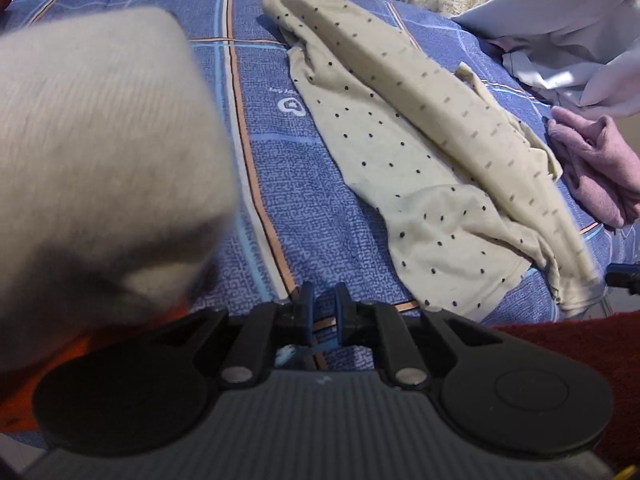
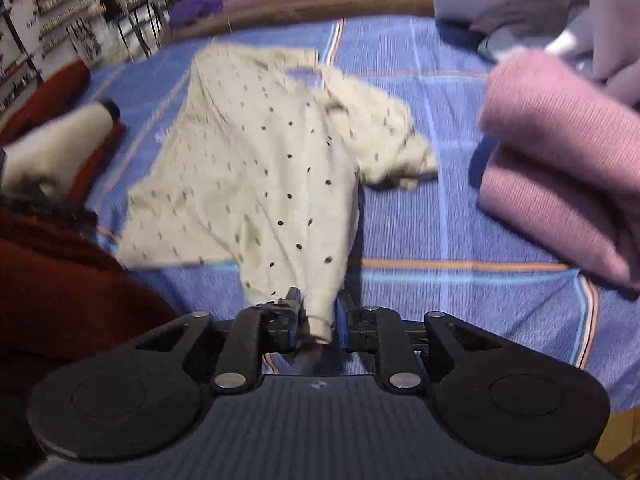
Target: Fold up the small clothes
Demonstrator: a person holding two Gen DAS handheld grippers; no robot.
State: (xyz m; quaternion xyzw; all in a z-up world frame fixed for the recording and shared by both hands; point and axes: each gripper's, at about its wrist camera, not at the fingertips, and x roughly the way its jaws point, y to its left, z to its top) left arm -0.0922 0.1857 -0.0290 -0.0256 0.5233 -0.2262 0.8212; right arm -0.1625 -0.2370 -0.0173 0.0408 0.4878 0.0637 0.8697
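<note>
A cream garment with dark dots [image 1: 420, 152] lies partly folded lengthwise on the blue patterned bed sheet [image 1: 288, 208]. In the right wrist view the same garment [image 2: 256, 168] runs up from my right gripper [image 2: 318, 320], which is shut on its bottom edge and lifts it a little. My left gripper [image 1: 322, 308] hovers over bare sheet left of the garment's near end, its jaws nearly closed with a narrow gap and nothing between them.
A folded pink garment [image 2: 560, 168] lies to the right, also in the left wrist view [image 1: 592, 168]. A blurred white garment [image 1: 100, 152] fills the left. Grey-white cloth [image 1: 568, 32] is piled at the back right. Red cloth [image 2: 52, 272] lies near left.
</note>
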